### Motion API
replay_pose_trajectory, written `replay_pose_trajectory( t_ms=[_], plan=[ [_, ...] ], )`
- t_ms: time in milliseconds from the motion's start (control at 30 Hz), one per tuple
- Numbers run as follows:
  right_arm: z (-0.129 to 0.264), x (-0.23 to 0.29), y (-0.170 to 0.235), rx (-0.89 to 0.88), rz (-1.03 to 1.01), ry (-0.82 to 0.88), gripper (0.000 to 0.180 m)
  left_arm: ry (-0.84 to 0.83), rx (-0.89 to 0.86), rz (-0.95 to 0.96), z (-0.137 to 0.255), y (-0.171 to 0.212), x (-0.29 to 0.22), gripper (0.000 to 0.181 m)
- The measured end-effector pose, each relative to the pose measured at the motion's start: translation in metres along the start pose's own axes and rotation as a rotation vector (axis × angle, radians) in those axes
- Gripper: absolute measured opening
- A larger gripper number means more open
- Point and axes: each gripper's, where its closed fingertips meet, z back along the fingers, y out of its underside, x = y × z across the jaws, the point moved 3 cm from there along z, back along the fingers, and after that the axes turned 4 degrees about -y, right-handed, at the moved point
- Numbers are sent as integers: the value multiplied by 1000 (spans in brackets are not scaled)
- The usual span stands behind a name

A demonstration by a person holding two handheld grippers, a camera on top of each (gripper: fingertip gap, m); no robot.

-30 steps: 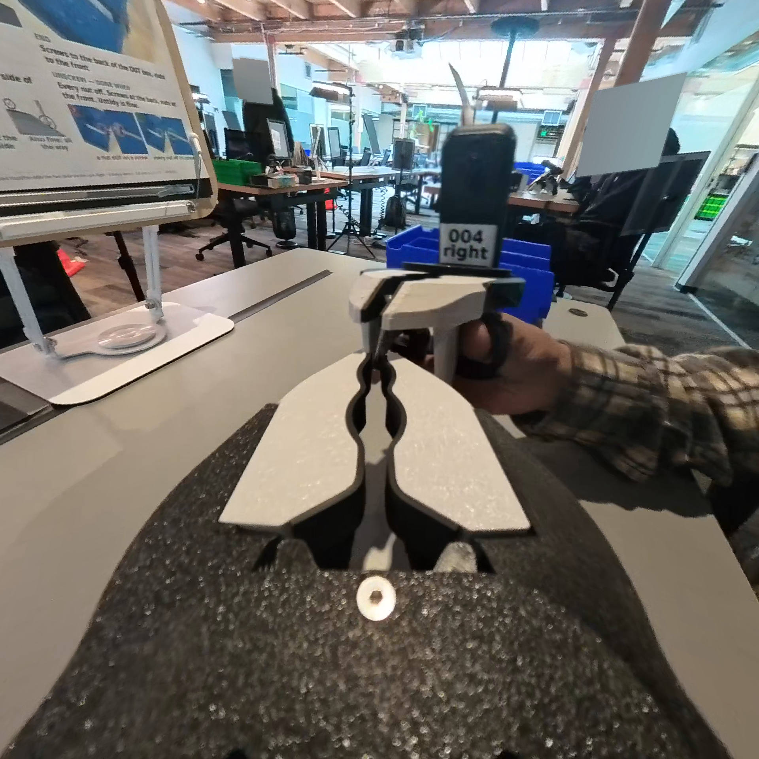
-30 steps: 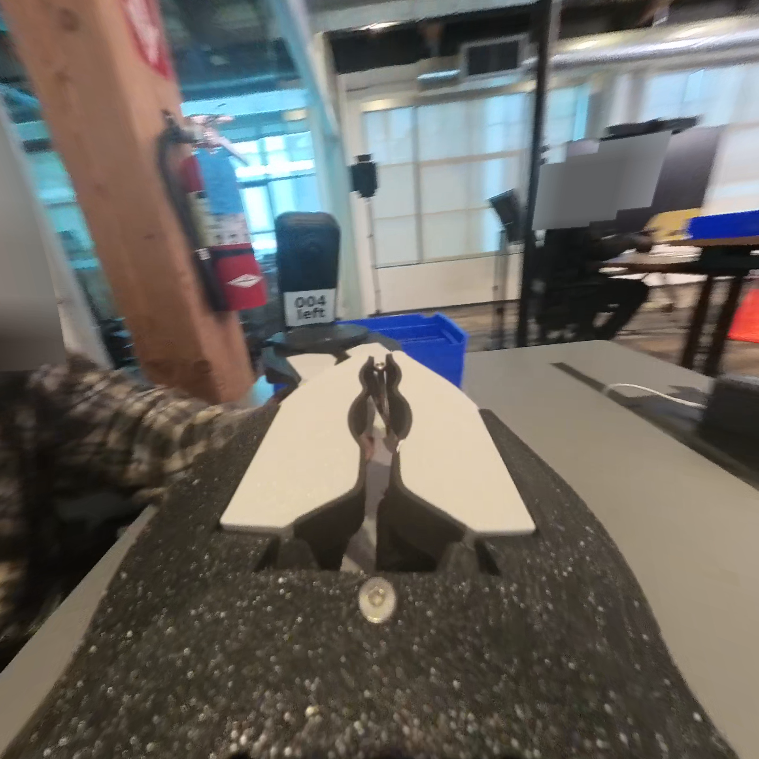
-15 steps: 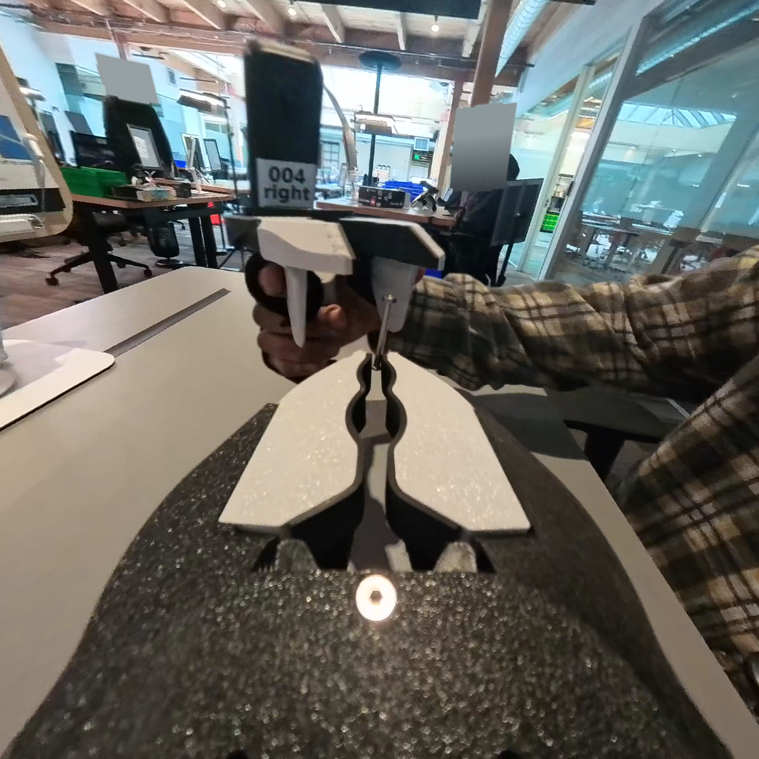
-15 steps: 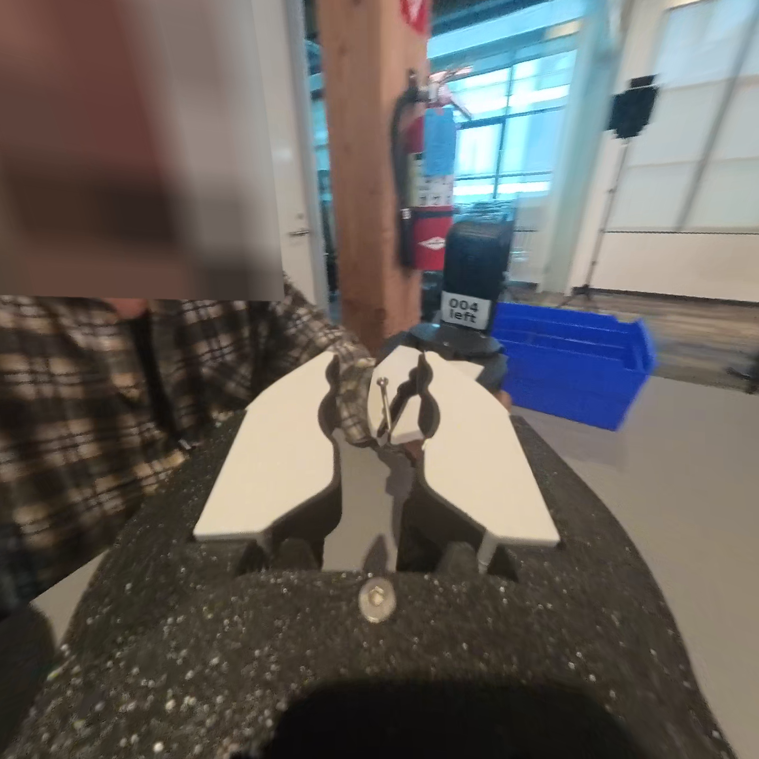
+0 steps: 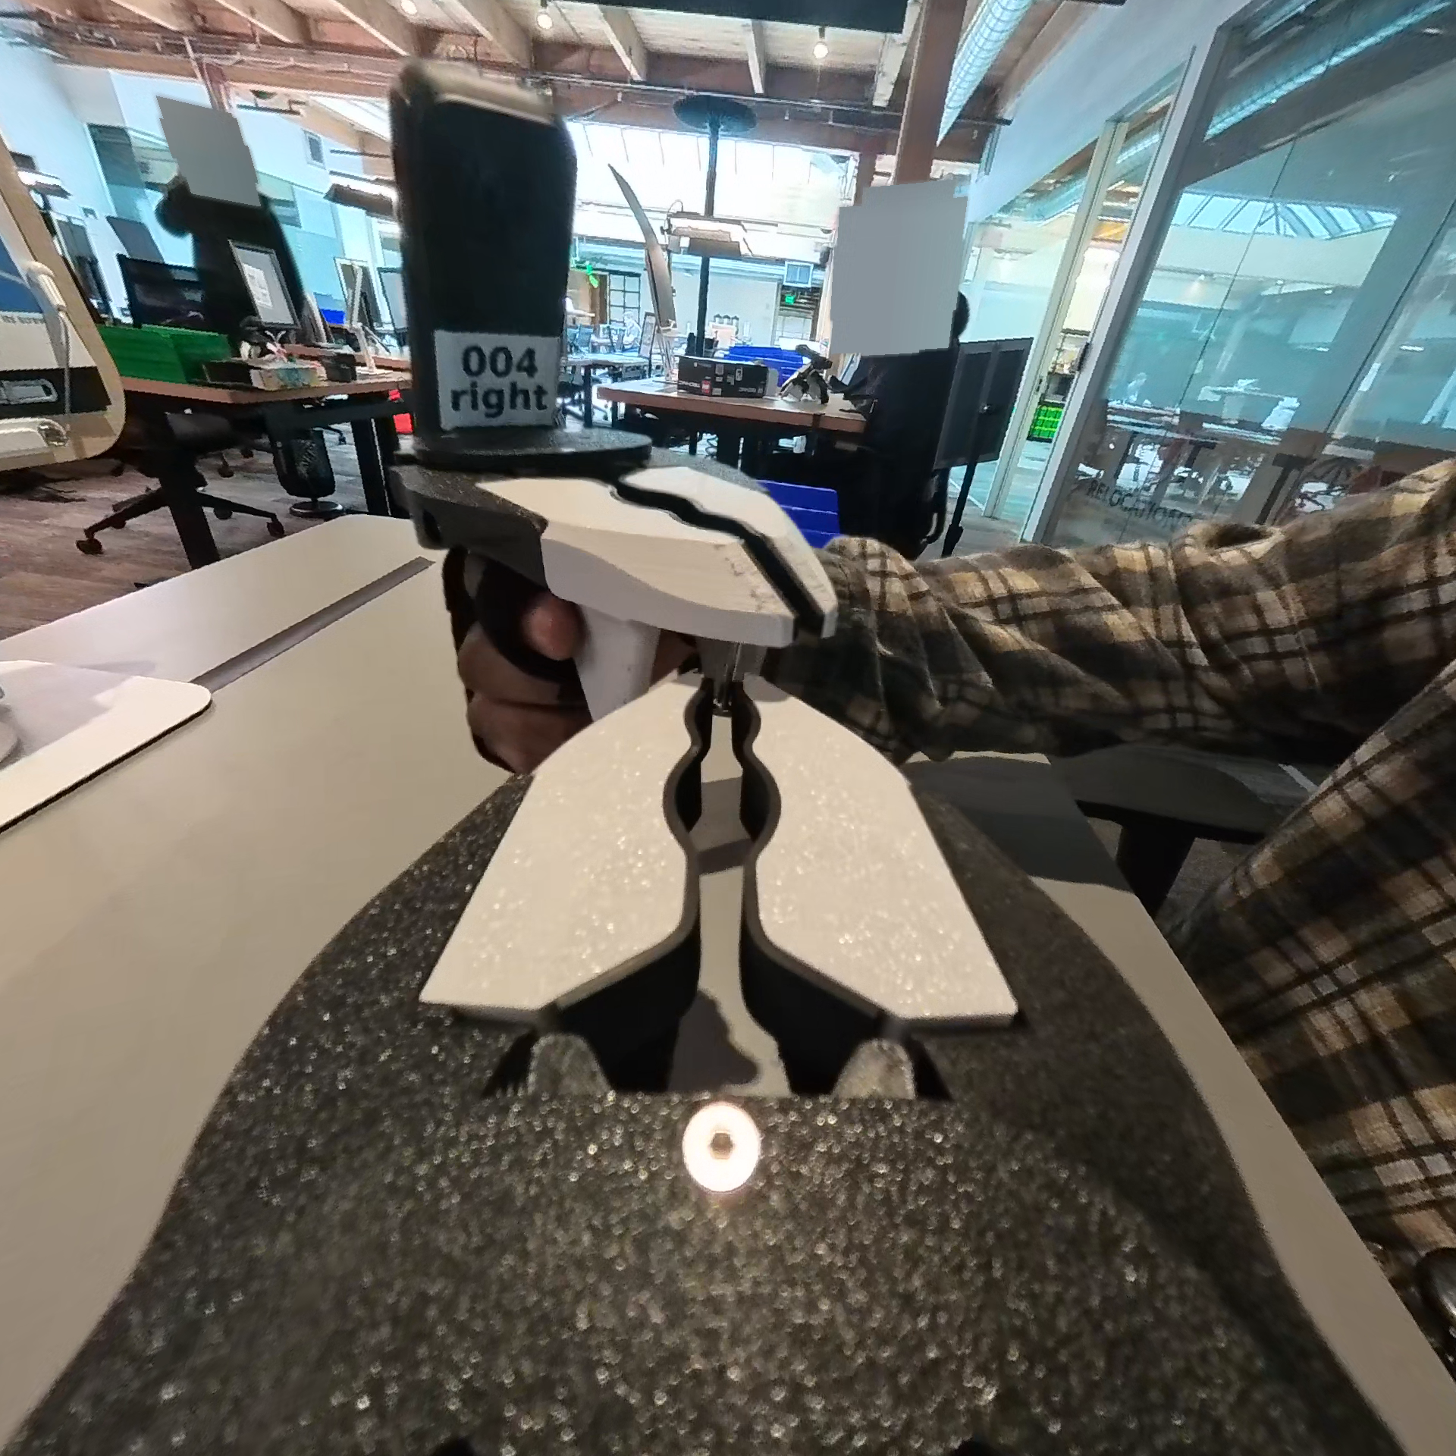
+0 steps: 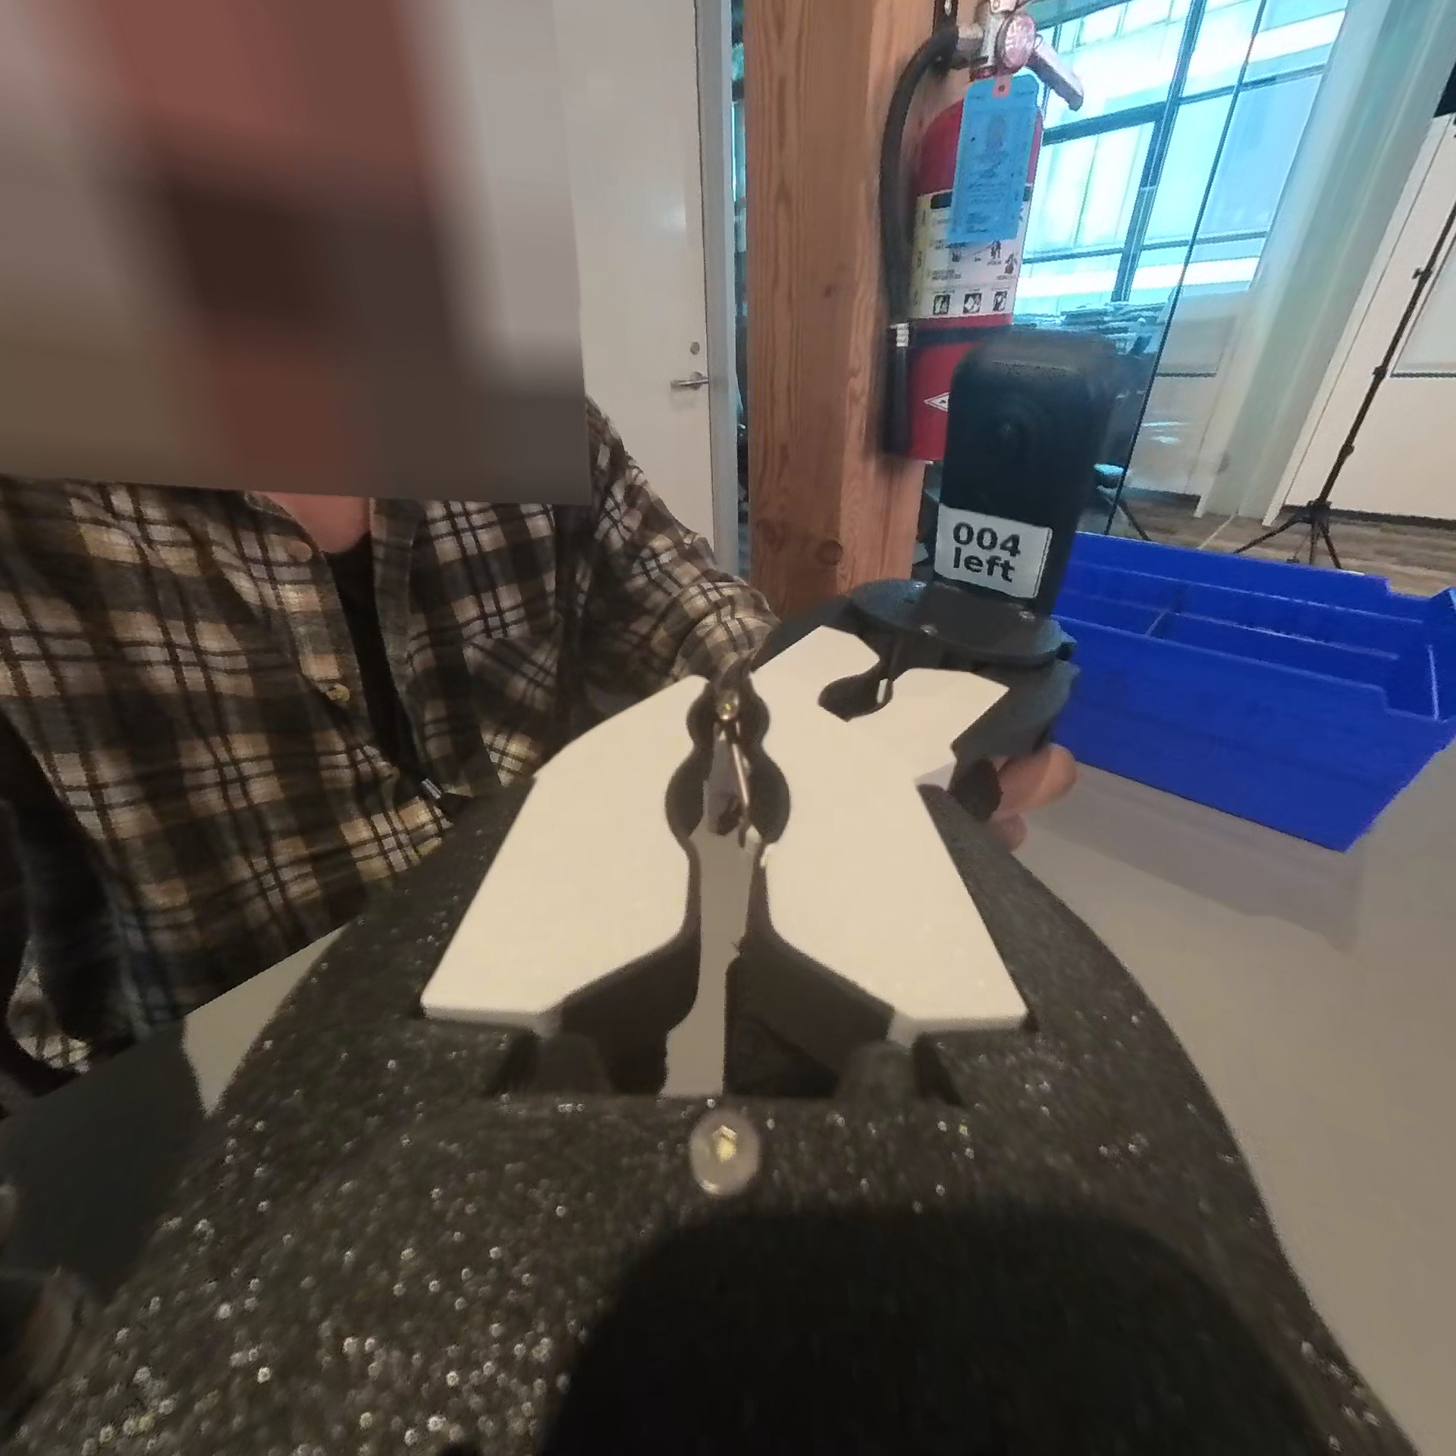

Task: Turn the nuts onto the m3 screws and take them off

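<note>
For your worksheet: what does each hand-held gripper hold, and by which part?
The right hand-held gripper pinches the screw near its nut-bearing top; the left hand-held gripper grips its other end.

each wrist view looks along own fingers, close, facing other gripper; both share grey table (image 5: 197,827) (image 6: 1229,945).
</note>
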Motion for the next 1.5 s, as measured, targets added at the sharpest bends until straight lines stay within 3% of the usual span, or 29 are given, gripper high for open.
replay_pose_trajectory(
  t_ms=[233,467,500,567,700,900,1000,1233,1367,1500],
  plan=[
    [4,-10,0,-101,1,211,5,-111,0,-22,4,-2,9,3],
    [9,-21,3,-200,107,748,5,-226,19,-31,7,0,20,3],
    [9,-20,4,-203,116,802,11,-225,17,-20,7,0,21,3],
    [11,-18,2,-191,126,864,42,-207,6,-2,8,-1,21,3],
    [21,-6,-8,-155,161,717,42,-132,-22,6,8,-6,13,3],
    [21,9,-17,-97,72,244,34,-15,-5,2,0,-3,0,4],
    [14,9,-14,-55,47,129,30,2,10,-5,-2,0,-3,4],
    [-1,5,-2,31,19,35,17,12,15,-2,-3,1,-3,4],
    [-1,4,-2,27,16,21,6,8,13,-5,-2,0,-3,4],
    [0,3,-3,13,26,60,5,-11,9,-13,-1,-1,-2,4]
  ],
)
